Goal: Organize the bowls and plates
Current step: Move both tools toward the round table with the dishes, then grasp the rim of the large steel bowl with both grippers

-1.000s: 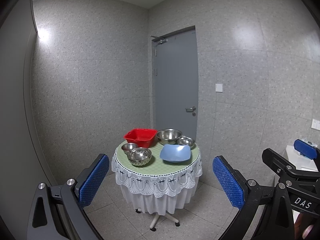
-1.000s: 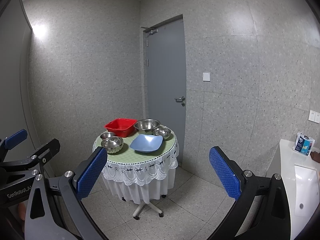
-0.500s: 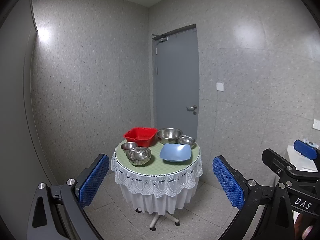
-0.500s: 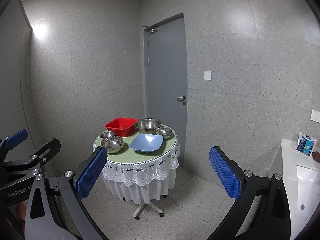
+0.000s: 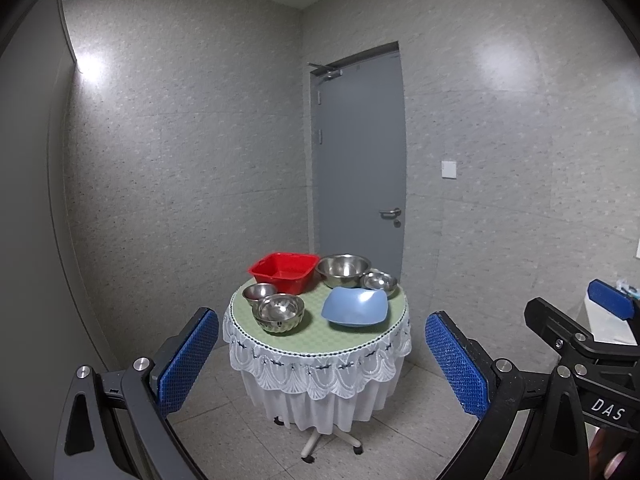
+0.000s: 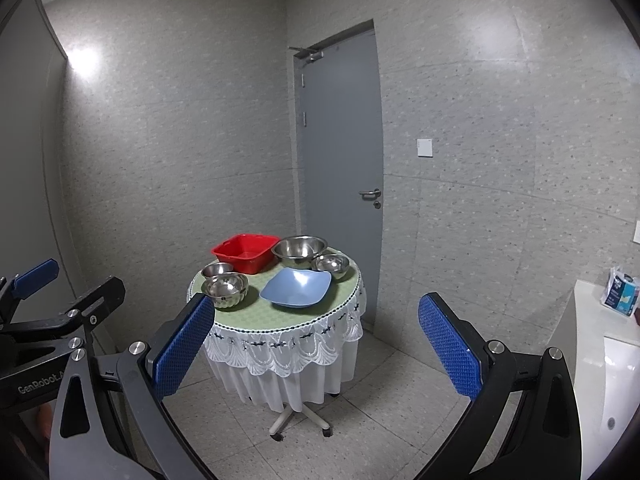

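**Both grippers wide open, well short of the table**

Fingers of the left gripper (image 5: 320,364) and right gripper (image 6: 316,344) are spread, holding nothing. On the round table (image 5: 316,330) — blue plate (image 5: 355,306) one corner toward the door (image 5: 358,160), red basin (image 5: 285,272) empty, four steel bowls; the front bowl (image 5: 279,313) looks stacked.

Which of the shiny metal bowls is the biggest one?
The biggest bowl is the one at the back of the table, right beside the red tub. The other three metal bowls are clearly smaller.
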{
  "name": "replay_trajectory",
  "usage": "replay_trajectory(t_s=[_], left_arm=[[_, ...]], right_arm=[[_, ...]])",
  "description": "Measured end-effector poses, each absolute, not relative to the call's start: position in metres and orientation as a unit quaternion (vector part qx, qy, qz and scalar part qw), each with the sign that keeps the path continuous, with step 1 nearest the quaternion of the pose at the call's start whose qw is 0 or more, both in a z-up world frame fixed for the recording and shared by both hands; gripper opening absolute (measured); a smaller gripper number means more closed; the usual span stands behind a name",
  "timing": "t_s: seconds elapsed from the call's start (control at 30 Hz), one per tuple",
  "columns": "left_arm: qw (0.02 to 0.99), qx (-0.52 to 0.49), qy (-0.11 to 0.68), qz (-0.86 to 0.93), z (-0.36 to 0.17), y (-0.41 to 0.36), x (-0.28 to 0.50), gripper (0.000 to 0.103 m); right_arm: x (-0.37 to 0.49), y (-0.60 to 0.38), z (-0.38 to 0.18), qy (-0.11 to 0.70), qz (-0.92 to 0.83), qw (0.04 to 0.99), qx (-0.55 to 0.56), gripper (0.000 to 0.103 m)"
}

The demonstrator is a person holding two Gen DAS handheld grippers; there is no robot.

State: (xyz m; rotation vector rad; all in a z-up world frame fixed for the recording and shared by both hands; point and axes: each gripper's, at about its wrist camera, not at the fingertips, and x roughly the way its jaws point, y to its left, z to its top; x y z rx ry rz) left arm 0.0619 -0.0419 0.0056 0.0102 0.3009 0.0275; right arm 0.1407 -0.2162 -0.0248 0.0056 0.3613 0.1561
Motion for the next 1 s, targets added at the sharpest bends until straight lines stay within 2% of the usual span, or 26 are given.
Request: replay_trajectory(t_s=[0.57, 1.0], left_arm=[[0.986, 0.003, 0.163, 0.033, -0.013, -0.071, 0.126, 0.102], [0.980, -0.006, 0.198, 0.038, -0.030, -0.041, 0.197, 0.102]], right_arm=[[0.188, -0.231, -0.036, 0.195, 0.099, 0.976, 0.001, 0.103], [0.241, -0.209, -0.062, 0.231, 0.103, 0.968, 0.002, 0.103]])
